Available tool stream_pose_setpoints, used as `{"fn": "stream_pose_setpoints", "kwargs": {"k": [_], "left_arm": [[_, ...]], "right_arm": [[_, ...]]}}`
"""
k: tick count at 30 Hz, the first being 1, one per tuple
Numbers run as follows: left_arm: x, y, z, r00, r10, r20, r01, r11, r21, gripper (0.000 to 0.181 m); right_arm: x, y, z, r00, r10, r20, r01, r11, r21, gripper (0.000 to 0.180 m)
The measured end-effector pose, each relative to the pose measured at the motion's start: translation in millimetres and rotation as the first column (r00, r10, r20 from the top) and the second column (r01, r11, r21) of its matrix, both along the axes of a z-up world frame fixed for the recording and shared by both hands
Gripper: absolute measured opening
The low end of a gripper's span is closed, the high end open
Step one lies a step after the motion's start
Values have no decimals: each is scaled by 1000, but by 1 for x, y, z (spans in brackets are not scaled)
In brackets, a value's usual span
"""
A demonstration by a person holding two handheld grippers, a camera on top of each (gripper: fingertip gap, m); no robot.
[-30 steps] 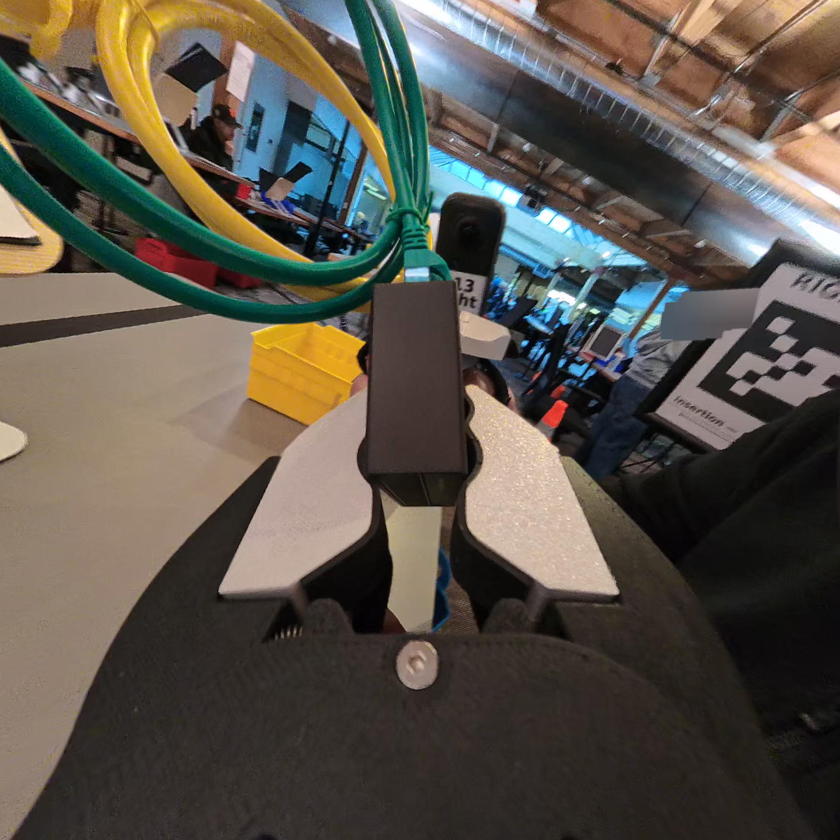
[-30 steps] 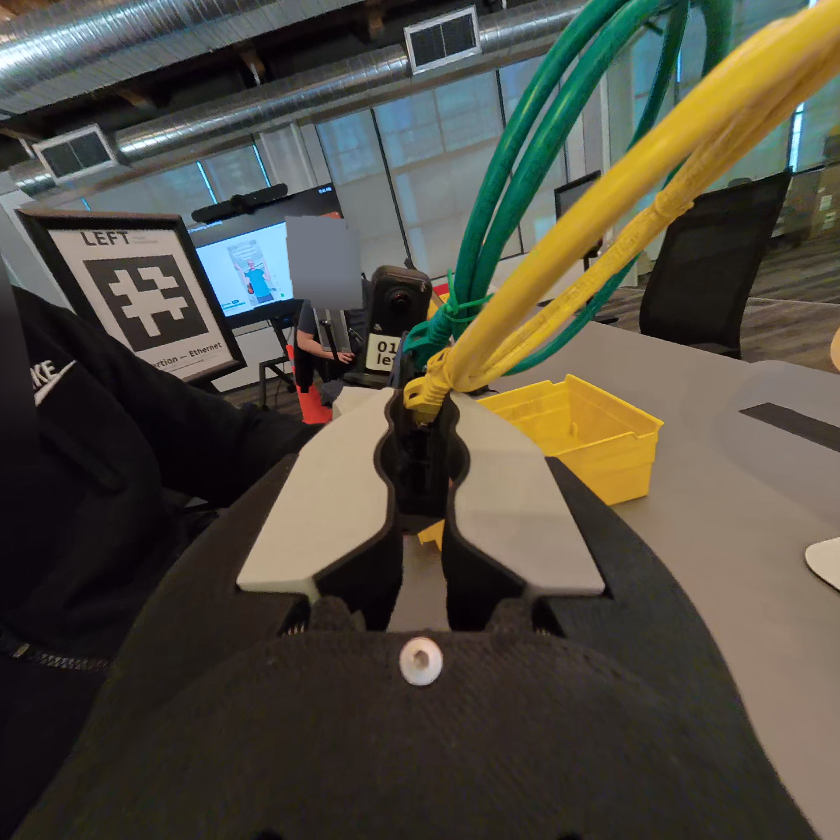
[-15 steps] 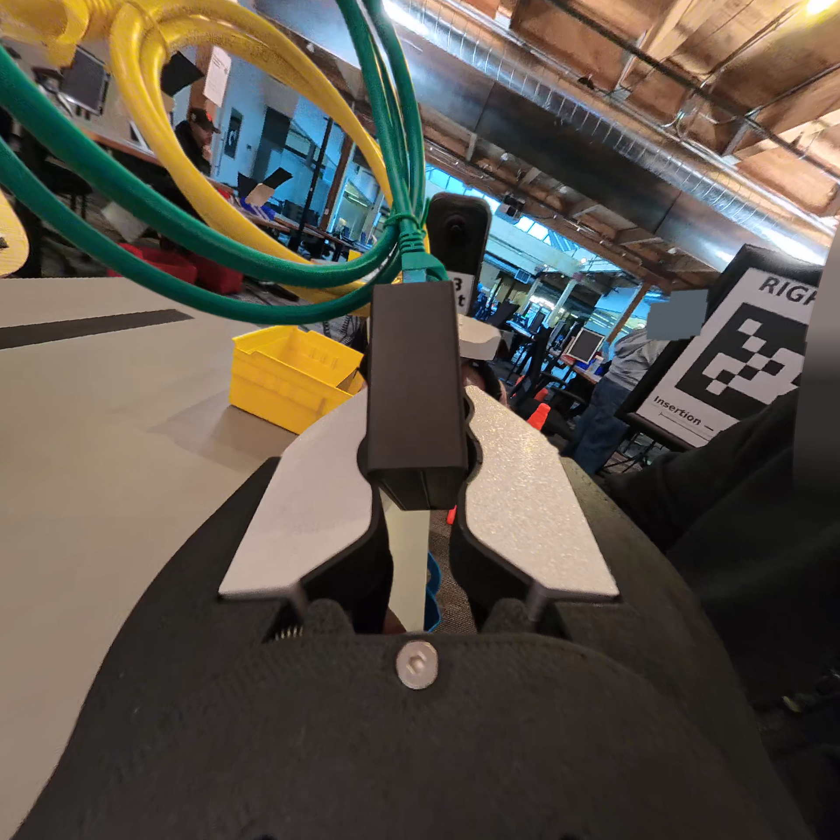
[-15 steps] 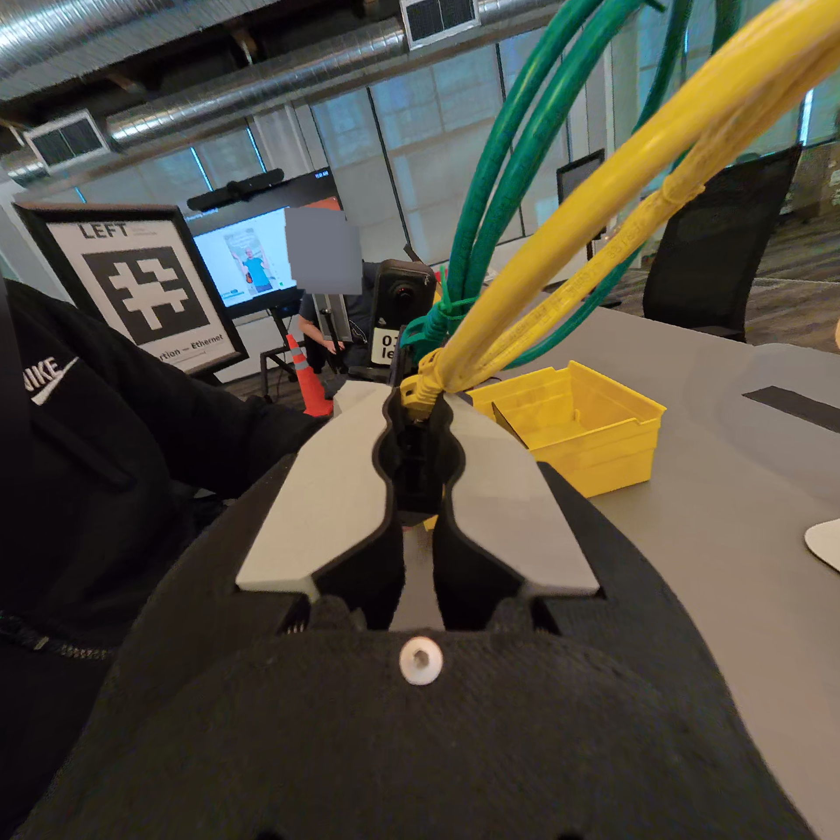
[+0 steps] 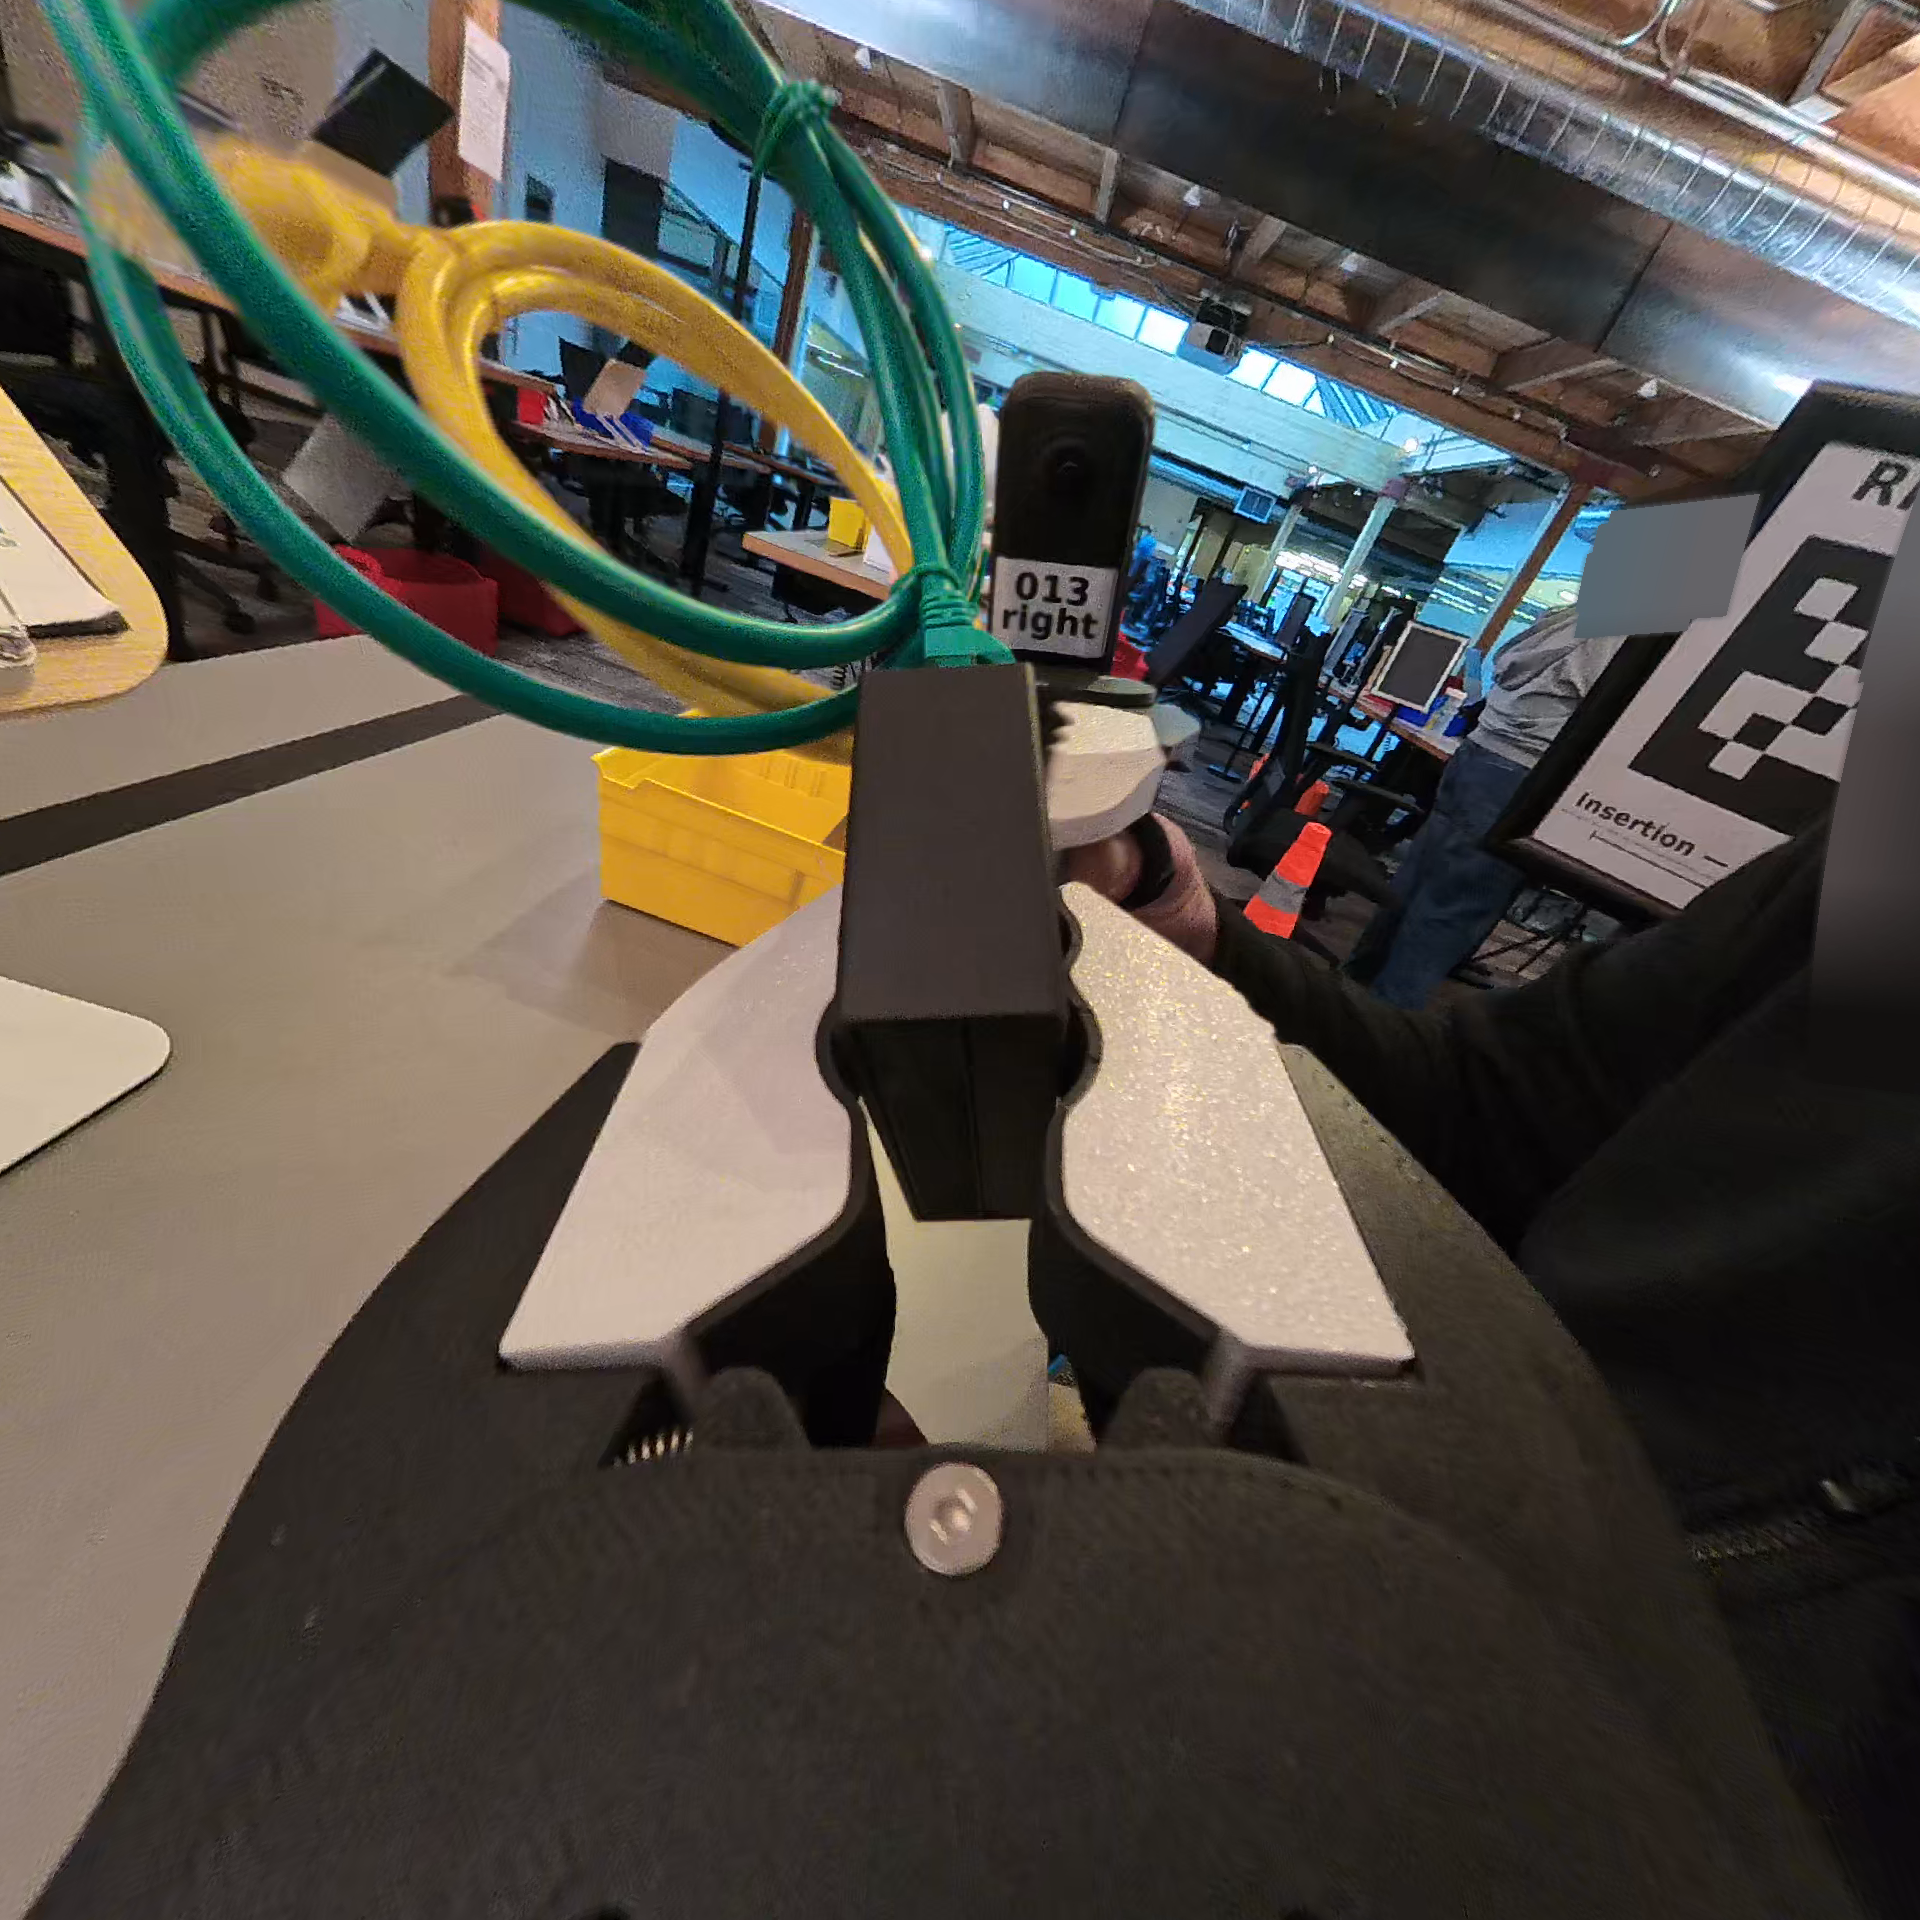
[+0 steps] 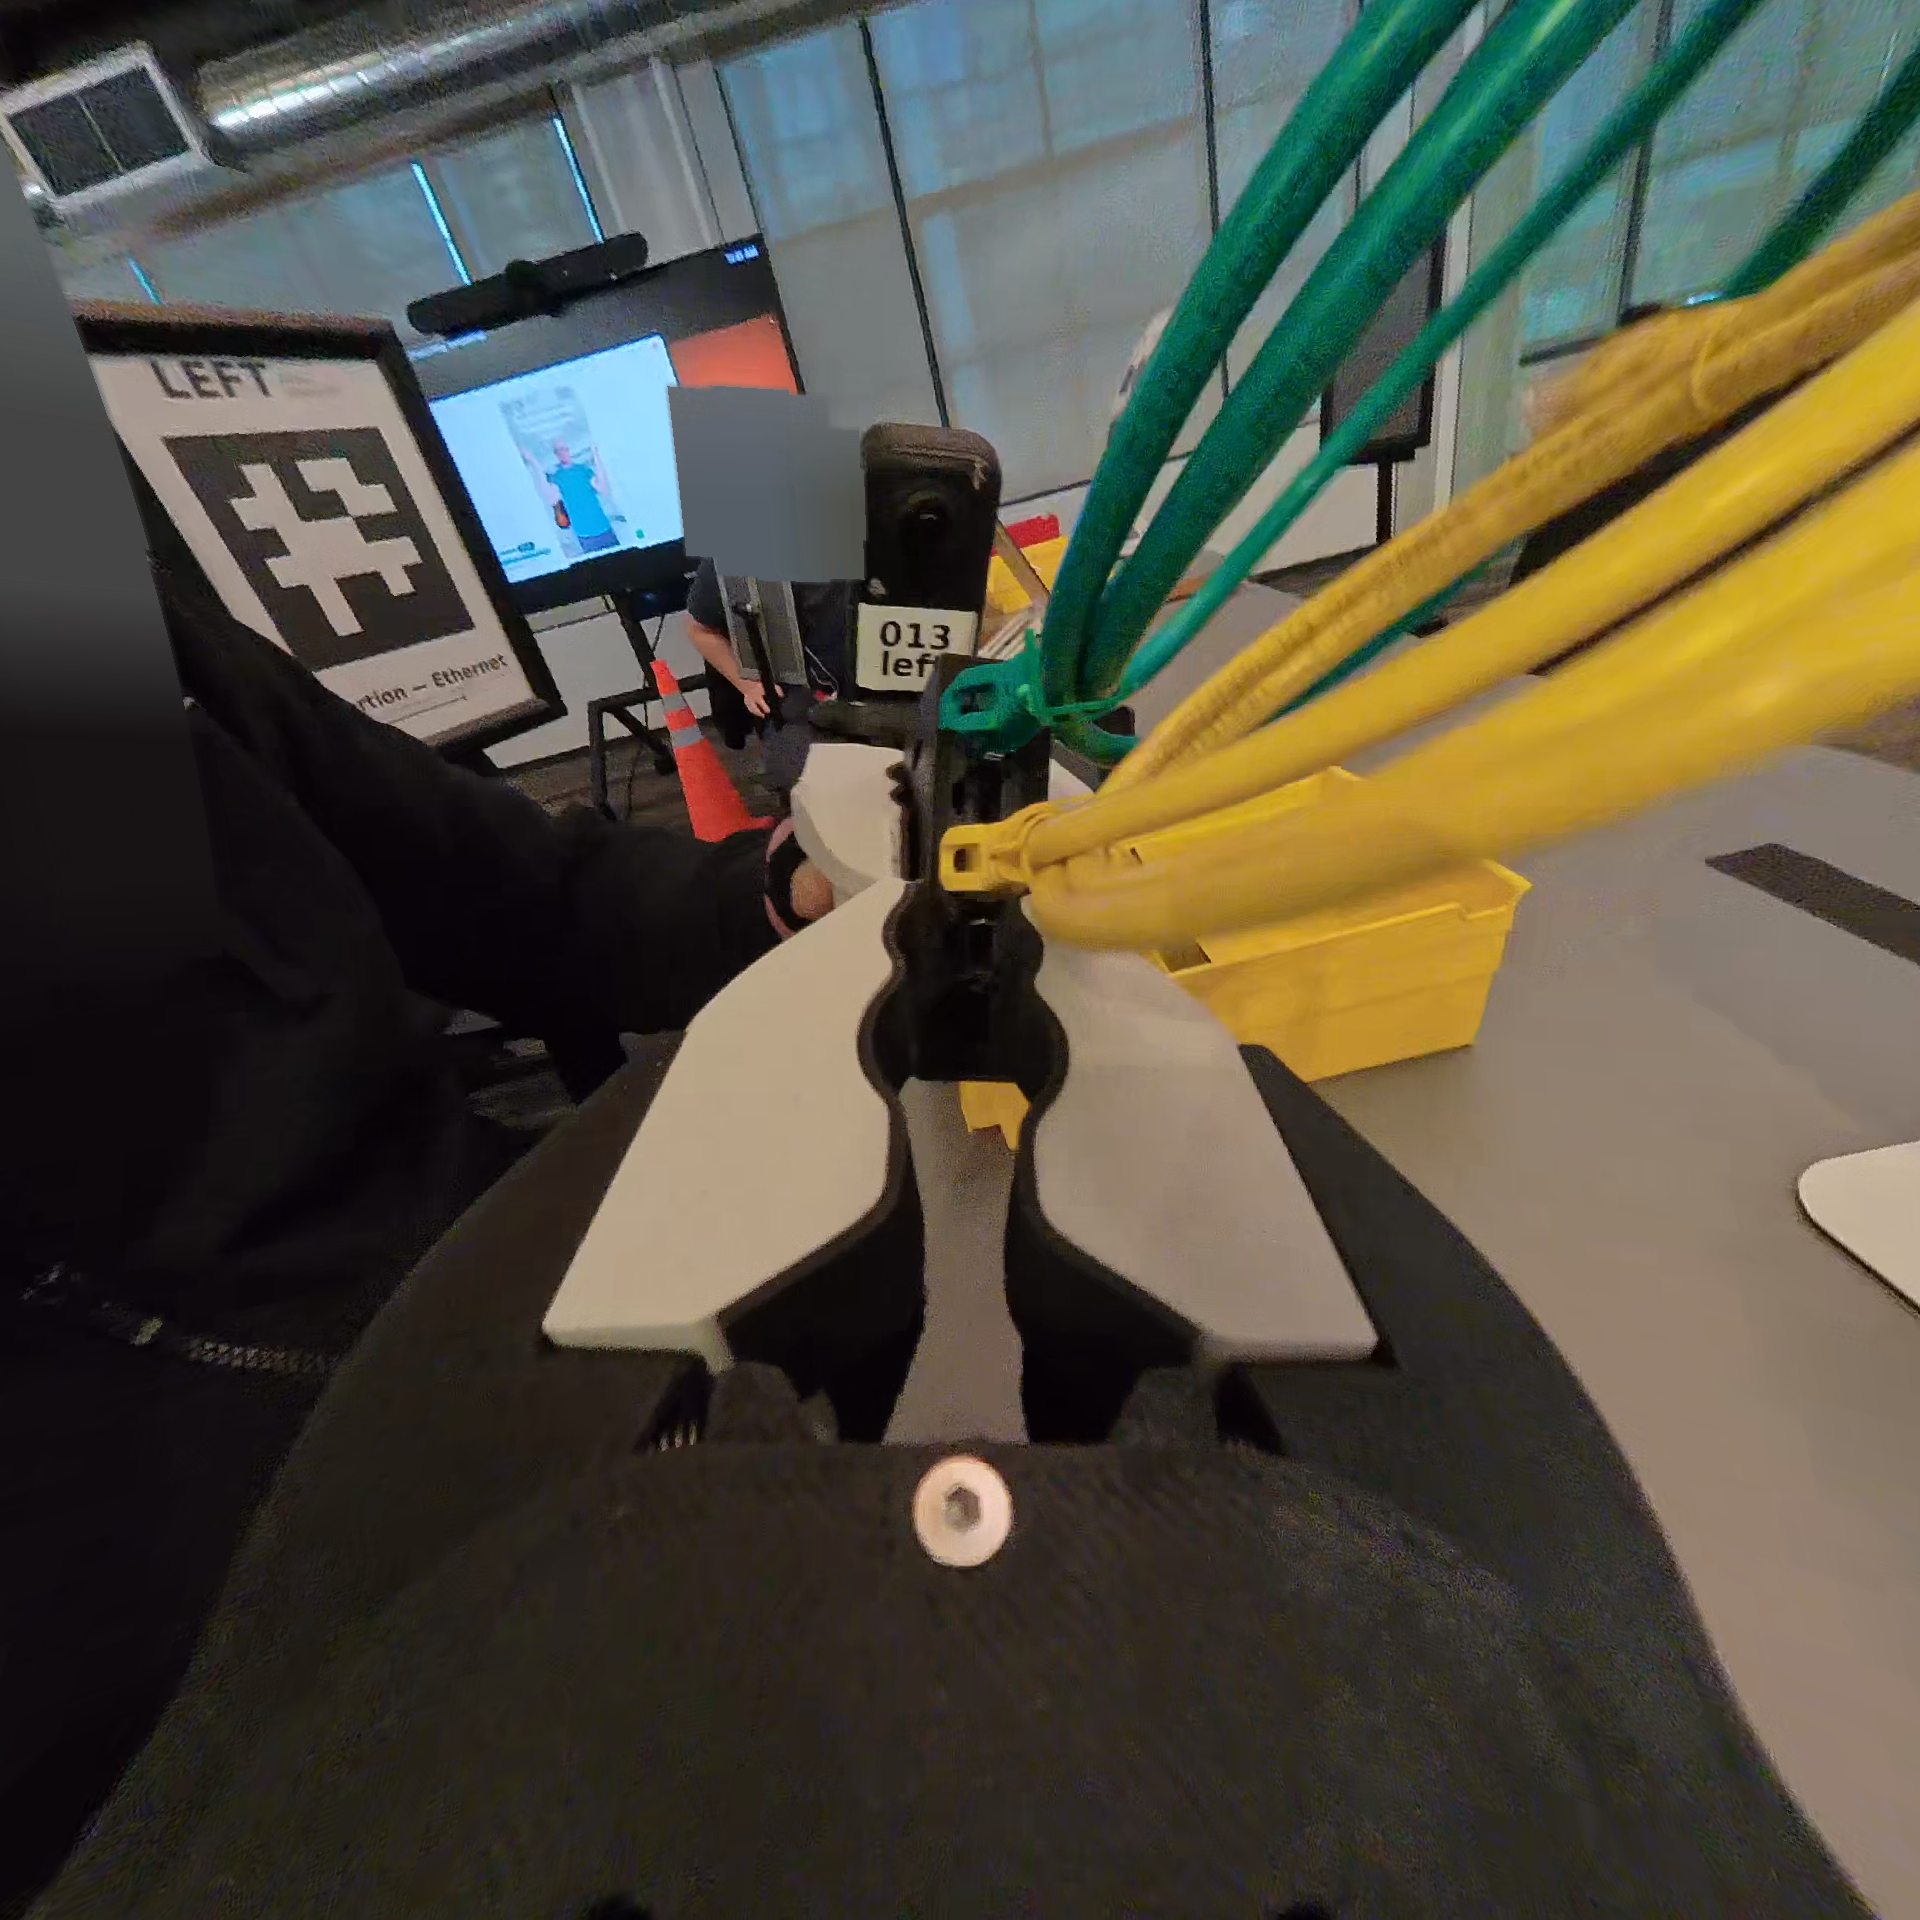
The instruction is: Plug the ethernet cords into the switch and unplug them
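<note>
My left gripper (image 5: 951,935) is shut on a black box-shaped switch (image 5: 940,852) and holds it above the table, pointing away. A green ethernet cord (image 5: 623,592) loops overhead, and its plug (image 5: 945,634) sits in the switch's far end. A yellow cord (image 5: 665,312) loops behind it. My right gripper (image 6: 961,904) faces the switch's port side (image 6: 977,790) and is shut at its tips on the yellow plug (image 6: 977,864). The yellow cord runs off to the right. The green plug (image 6: 982,707) sits just above. I cannot tell whether the yellow plug is seated in a port.
A yellow bin (image 5: 717,842) stands on the grey table (image 5: 312,935), to the right of my right gripper in the right wrist view (image 6: 1351,977). A white pad (image 5: 52,1060) lies at the table's edge. A person's black sleeve (image 5: 1455,1070) and a marker sign (image 6: 312,530) are beside the grippers. Both grippers' tips are close together, under 4 cm apart.
The cord loops have swung. The yellow cord has dropped from steeply upward to nearly level at the right gripper's tips. The yellow plug now points sideways. Both grippers stay shut.
</note>
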State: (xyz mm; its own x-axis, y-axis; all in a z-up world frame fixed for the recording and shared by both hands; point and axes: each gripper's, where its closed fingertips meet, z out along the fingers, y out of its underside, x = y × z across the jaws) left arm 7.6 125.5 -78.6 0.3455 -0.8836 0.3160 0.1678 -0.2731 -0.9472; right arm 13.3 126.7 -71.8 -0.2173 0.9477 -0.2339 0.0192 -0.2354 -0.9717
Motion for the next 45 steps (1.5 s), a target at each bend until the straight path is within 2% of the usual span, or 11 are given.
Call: {"fn": "stream_pose_setpoints", "kwargs": {"k": [5,7,13,15,20,30,36,38,40,45], "left_arm": [[-4,4,1,1000,-17,8,17,1000,-24,30],[-1,1,-2,999,-38,-13,37,999,-25,29],[2,-1,-4,998,-43,-41,42,999,-24,29],[3,1,-6,998,-42,-45,41,999,-31,29],[4,1,-6,998,-35,-52,34,999,-25,29],[1,11,-12,999,44,-33,-45,998,-45,29],[-1,11,-11,999,33,-1,-33,999,-41,29],[0,8,-7,1000,5,21,-4,1000,-22,29],[0,5,-2,999,-24,45,25,1000,-13,29],[-1,1,0,997,-53,53,51,998,38,30]], "right_arm": [[-1,2,3,1000,18,-24,-20,998,-62,30],[-6,2,2,999,24,-30,-26,998,-62,24],[-13,1,1,998,64,-23,-65,997,-43,21],[-12,0,4,998,60,-26,-60,998,-13,13],[-11,1,2,999,49,5,-49,998,41,12],[-15,13,-3,995,-98,1,98,994,53,12],[-13,11,-1,977,-209,37,196,956,217,12],[-12,7,2,987,-160,26,153,974,168,12],[-12,3,7,995,-88,-39,90,995,35,11],[-15,-1,12,990,18,-143,-41,986,-163,11]]}}
